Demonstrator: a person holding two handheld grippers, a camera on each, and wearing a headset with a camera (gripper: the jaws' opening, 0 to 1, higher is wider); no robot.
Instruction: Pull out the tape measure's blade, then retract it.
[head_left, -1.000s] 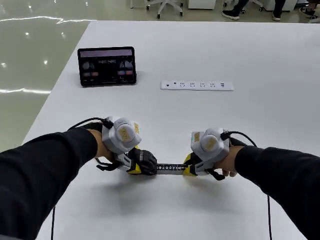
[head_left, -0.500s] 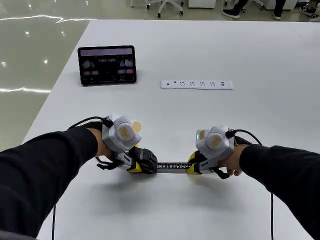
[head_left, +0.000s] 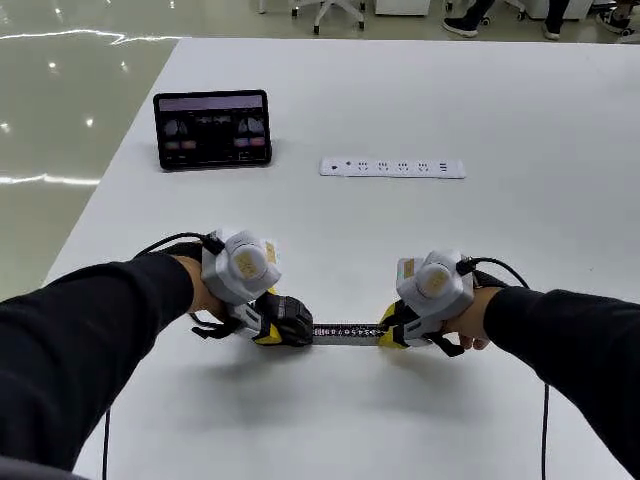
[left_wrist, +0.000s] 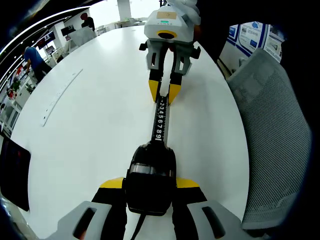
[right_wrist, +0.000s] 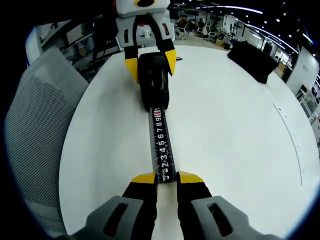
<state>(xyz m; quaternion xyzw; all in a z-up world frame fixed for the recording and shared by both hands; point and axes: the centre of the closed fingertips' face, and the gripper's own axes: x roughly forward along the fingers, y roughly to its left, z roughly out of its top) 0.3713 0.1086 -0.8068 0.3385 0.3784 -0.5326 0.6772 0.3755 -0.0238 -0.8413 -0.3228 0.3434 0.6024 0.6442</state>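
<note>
At the near end of the tabletop (head_left: 330, 420), the left tool (left_wrist: 150, 184) clamps the tape measure (right_wrist: 154, 75) while the right tool (right_wrist: 167, 178) pinches its blade (right_wrist: 161, 140) by the tip. If that thin pinch slips, the blade would likely whip back.

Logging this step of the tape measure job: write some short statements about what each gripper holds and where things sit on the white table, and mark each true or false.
The left gripper clamps the black tape measure case. True.
The numbered metal blade is fully retracted. False: a stretch spans from case to right gripper.
The right gripper's jaws grip the blade's end. True.
The dark tablet lies between the grippers. False: it stands farther up the white table, left of the white power strip.
</note>
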